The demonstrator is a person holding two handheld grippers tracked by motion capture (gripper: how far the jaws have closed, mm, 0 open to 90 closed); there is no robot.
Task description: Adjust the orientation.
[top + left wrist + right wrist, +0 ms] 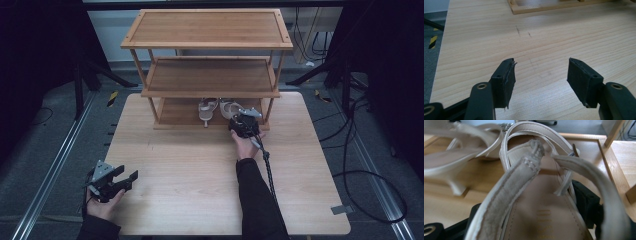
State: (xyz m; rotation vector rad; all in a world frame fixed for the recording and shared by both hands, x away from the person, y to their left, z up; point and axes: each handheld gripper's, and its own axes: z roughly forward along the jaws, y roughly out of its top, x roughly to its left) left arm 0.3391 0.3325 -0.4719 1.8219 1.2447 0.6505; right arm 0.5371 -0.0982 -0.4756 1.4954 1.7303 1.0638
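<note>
A three-tier wooden shoe rack [210, 30] stands at the far side of the table [200, 170]. One beige strappy sandal [206, 110] lies on its bottom shelf [175, 114]. Just right of it, at the shelf's front edge, is a second beige sandal [229, 108], with my right gripper [237, 120] shut on its sole. In the right gripper view this sandal [541, 202] sits between the black jaws of the right gripper [531, 206], and the other sandal [454, 162] is blurred at the left. My left gripper [127, 174] rests open and holds nothing near the table's front left, jaws apart over bare wood [540, 75].
The rack's middle and top shelves hold nothing. Black stands and cables lie on the grey floor to both sides of the table. A rail [55, 155] runs along the floor at the left. The rack's base edge [536, 8] lies well ahead of the left gripper.
</note>
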